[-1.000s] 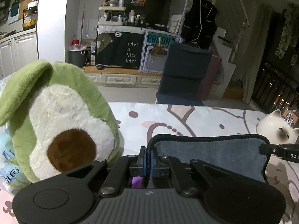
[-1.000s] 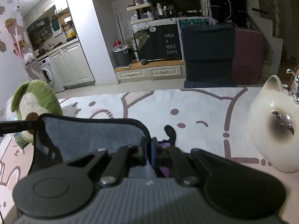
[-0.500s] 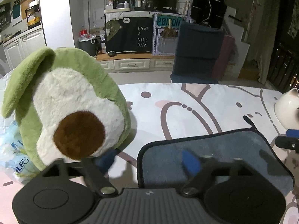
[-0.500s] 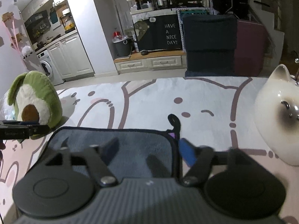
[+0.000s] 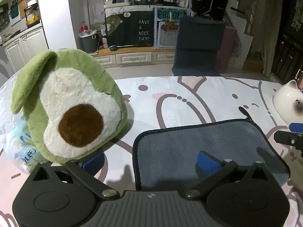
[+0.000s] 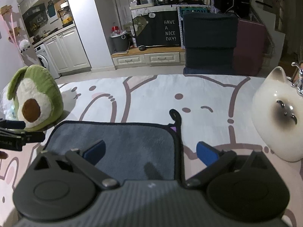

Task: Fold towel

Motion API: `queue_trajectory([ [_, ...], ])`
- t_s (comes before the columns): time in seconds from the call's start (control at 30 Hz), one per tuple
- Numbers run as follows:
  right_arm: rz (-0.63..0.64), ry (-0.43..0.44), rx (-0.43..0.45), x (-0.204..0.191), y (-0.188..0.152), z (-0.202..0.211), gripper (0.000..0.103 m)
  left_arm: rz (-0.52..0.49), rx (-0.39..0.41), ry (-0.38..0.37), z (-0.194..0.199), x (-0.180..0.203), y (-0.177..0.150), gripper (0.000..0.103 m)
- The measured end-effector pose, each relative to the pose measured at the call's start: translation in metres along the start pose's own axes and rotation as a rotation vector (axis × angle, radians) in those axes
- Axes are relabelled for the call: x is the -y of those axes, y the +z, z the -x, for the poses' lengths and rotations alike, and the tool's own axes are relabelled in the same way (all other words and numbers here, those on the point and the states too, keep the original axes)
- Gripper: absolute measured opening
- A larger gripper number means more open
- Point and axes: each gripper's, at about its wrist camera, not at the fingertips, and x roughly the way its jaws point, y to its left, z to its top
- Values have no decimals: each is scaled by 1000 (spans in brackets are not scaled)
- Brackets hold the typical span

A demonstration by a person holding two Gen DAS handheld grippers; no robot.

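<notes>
On the cartoon-print tablecloth (image 6: 151, 94) the grey towel (image 6: 121, 143) lies folded; left gripper (image 5: 151, 162) and right gripper (image 6: 150, 152) are open wide above its corners.

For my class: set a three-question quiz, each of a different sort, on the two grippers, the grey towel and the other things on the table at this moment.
1. True or false: the left gripper is clamped on the towel.
2. Which thing stands at the right gripper's side of the table? A) avocado plush toy B) white cat figure C) plastic packet
3. Fill in: the towel's small hanging loop sits at its far ____ corner.

Key: 1 false, both grippers are open above the flat towel; 2 B; 3 right.
</notes>
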Motion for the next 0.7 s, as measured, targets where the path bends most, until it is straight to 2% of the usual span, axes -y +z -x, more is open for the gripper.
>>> queue_trajectory([
  [0.7, 8, -32, 3, -15, -11, 48, 103, 17, 24, 5, 61, 14, -15, 103],
])
